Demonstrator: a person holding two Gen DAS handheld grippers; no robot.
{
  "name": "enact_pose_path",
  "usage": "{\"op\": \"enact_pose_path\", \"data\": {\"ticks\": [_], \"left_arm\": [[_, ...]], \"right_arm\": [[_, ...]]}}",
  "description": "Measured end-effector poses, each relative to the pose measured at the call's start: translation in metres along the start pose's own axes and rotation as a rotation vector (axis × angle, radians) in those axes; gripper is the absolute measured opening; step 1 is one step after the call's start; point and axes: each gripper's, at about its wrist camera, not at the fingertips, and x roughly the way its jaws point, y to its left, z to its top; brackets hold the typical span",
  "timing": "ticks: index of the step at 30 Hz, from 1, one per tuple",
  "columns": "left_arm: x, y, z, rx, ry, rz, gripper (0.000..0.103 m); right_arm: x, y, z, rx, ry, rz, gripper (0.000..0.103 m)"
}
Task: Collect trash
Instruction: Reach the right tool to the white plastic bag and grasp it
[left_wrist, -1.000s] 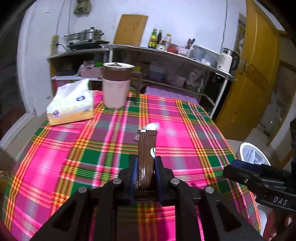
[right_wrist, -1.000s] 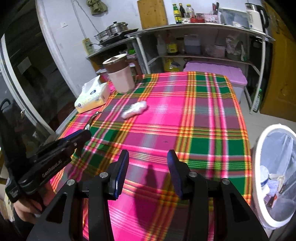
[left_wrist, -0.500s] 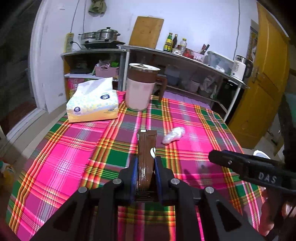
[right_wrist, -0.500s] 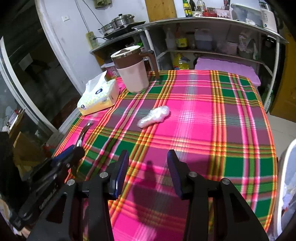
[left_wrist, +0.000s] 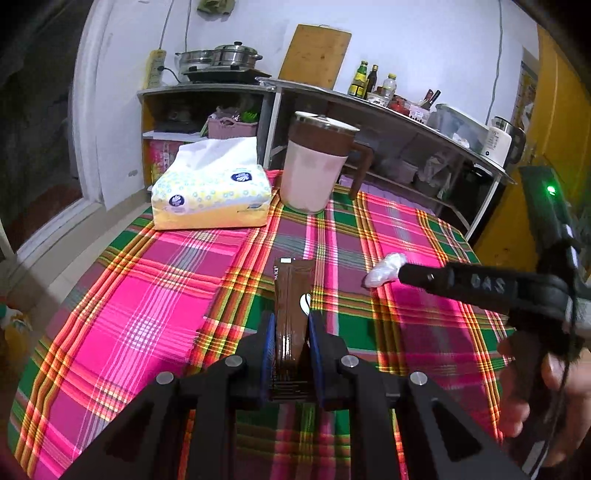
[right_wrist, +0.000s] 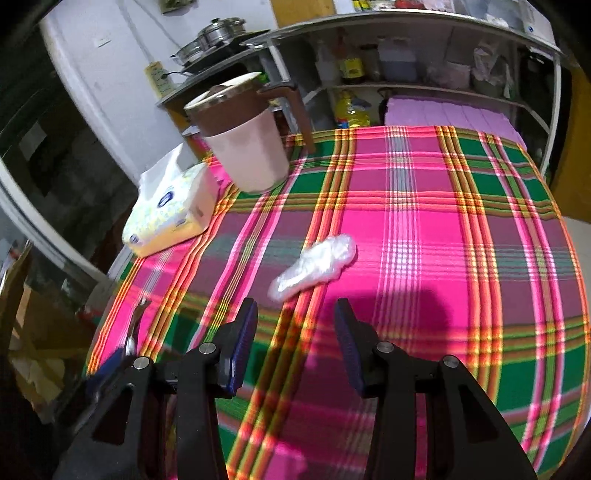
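My left gripper (left_wrist: 291, 325) is shut on a brown snack wrapper (left_wrist: 293, 295) and holds it above the plaid tablecloth (left_wrist: 147, 295). A crumpled clear plastic wad (right_wrist: 314, 267) lies on the cloth just ahead of my right gripper (right_wrist: 295, 325), which is open and empty, its jaws well apart. The same wad (left_wrist: 384, 269) shows in the left wrist view, right beside the tip of the right gripper's finger (left_wrist: 413, 273). The wrapper's tip (right_wrist: 138, 314) shows at the lower left of the right wrist view.
A pink jug with a brown lid (left_wrist: 317, 170) and a tissue pack (left_wrist: 210, 192) stand at the far left of the table. Metal shelves with bottles and pots (left_wrist: 388, 110) stand behind. A yellow door (left_wrist: 554, 129) is to the right.
My right gripper has moved forward over the table toward the plastic wad, and the trash bin has left its view. My left gripper has turned left and still holds the wrapper.
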Motion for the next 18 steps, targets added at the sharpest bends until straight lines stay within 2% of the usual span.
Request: {"op": "enact_pose_path", "data": {"ticks": [12, 15, 18], "left_arm": [[0.009, 0.012, -0.003, -0.028, 0.019, -0.006, 0.019], [0.011, 0.011, -0.003, -0.025, 0.025, -0.003, 0.019], [0.012, 0.009, -0.003, -0.020, 0.026, 0.001, 0.019]], "right_arm": [[0.038, -0.008, 0.024, 0.111, 0.001, -0.031, 0.044], [0.051, -0.006, 0.025, 0.109, 0.026, -0.050, 0.044], [0.053, 0.000, 0.025, 0.064, 0.011, -0.093, 0.042]]}}
